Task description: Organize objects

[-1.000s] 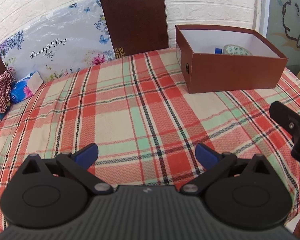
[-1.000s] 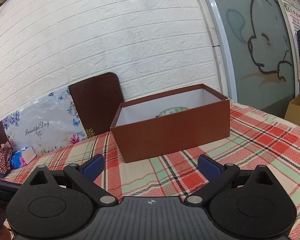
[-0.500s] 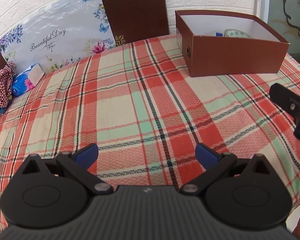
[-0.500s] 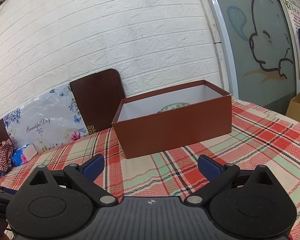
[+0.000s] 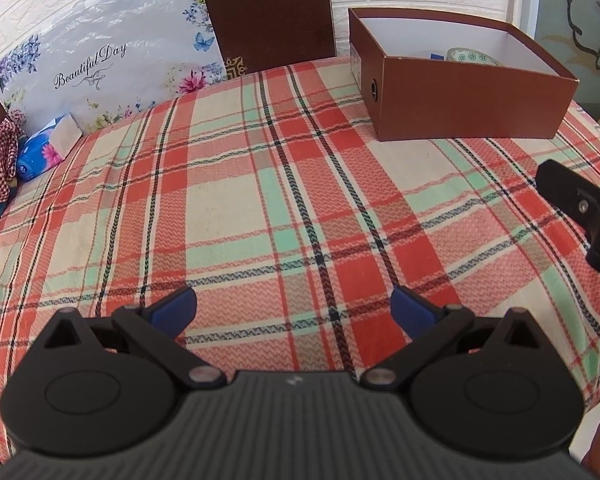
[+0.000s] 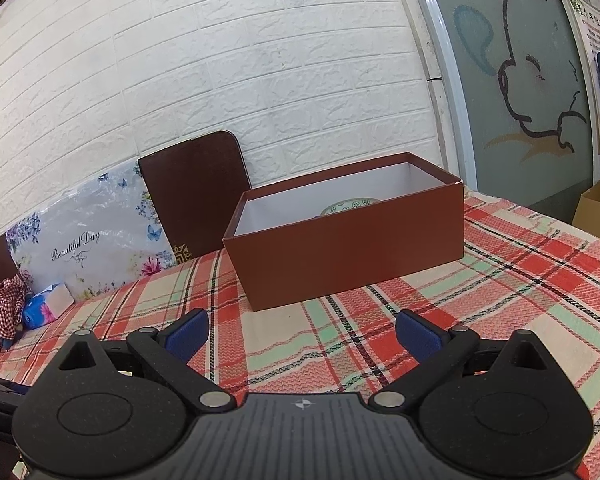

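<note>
Left wrist view: the left gripper [image 5: 294, 310] hovers over the plaid worktop [image 5: 260, 200], fingers spread wide, empty. The brown cardboard box [image 5: 460, 100] sits far right; a patterned ceramic dish [image 5: 470, 57] lies inside.

Right wrist view: the right gripper [image 6: 302, 334] is likewise wide and empty. The dish [image 6: 348, 206] is probably rigid, glazed-slick, breakable; grip its rim.

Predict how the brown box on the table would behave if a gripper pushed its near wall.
The brown box would probably slide on the cloth rather than tip, being low and wide. Its thin open-topped walls may flex inward. The patterned dish inside adds some weight and could rattle.
</note>
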A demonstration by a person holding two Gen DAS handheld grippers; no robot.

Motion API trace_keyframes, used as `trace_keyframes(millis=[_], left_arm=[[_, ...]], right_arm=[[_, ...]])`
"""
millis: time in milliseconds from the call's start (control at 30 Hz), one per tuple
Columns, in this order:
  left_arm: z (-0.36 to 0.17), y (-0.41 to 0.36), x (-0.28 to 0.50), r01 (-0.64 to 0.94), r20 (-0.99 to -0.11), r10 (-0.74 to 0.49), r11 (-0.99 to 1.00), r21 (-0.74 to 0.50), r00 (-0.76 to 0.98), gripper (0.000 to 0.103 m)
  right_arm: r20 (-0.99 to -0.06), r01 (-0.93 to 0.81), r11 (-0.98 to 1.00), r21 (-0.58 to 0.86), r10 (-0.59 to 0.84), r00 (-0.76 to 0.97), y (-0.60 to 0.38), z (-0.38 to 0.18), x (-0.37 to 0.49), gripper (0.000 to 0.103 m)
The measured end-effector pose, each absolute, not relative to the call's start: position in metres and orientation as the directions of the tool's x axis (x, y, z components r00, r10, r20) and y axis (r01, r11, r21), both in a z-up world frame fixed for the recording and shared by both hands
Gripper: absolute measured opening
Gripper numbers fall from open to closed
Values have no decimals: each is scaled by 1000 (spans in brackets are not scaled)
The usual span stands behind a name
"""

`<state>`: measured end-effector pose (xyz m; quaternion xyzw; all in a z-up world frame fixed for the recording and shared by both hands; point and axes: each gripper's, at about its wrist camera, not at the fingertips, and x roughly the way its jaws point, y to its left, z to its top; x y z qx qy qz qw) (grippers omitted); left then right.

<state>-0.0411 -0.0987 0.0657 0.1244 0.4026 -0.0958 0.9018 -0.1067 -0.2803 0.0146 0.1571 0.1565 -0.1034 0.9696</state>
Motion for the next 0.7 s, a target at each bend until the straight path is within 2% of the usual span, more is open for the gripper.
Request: trace_keyframes(millis=[700], left_arm=[[65, -94, -39, 269, -754, -78, 954, 134, 652, 103]], right_arm=[[-334, 245, 934, 260, -151, 930, -275, 16, -105, 101]])
